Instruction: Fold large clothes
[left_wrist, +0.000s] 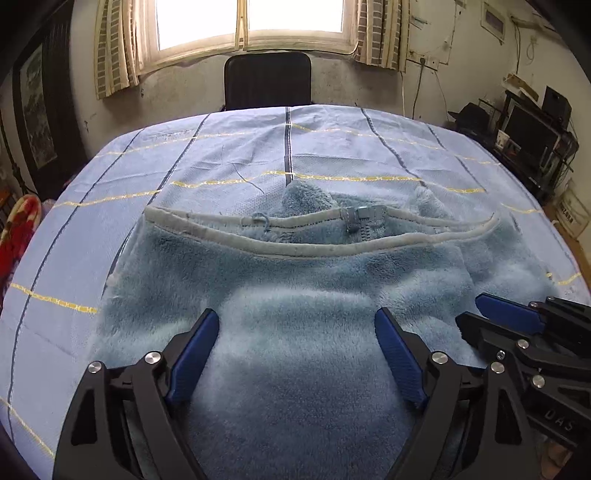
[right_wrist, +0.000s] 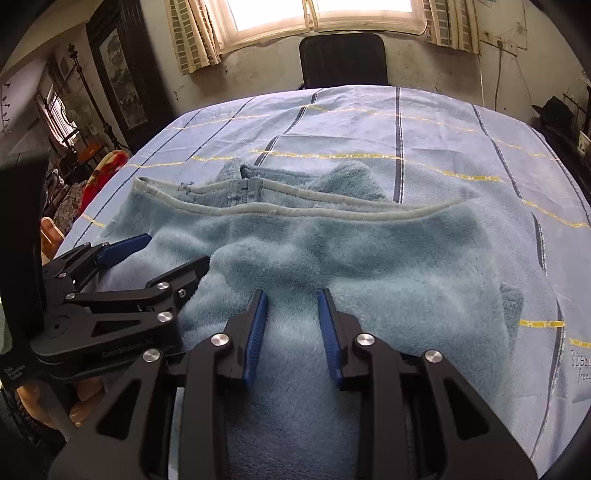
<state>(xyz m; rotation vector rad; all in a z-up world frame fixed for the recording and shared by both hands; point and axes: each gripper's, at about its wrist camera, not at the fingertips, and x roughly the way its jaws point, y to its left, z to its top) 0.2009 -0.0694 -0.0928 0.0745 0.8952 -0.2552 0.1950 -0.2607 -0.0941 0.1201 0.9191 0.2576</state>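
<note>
Fleece (left_wrist: 295, 295) spread on sheet (left_wrist: 110, 166), trimmed hem (left_wrist: 295, 251) on the far side. Left claw (left_wrist: 297, 339) wide open, empty, over near fleece; right claw (right_wrist: 291, 325) part open, empty, just beside. Best: pinch near edge at both corners, lift evenly toward hem.

Cut off by the bottom edge: near end of the fluffy pale-blue fleece garment (left_wrist: 295, 350); hidden behind the striped light-blue sheet (left_wrist: 110, 221): lower part of the black chair back (left_wrist: 267, 79); print at the sheet's right corner (right_wrist: 576, 363) unreadable.
</note>
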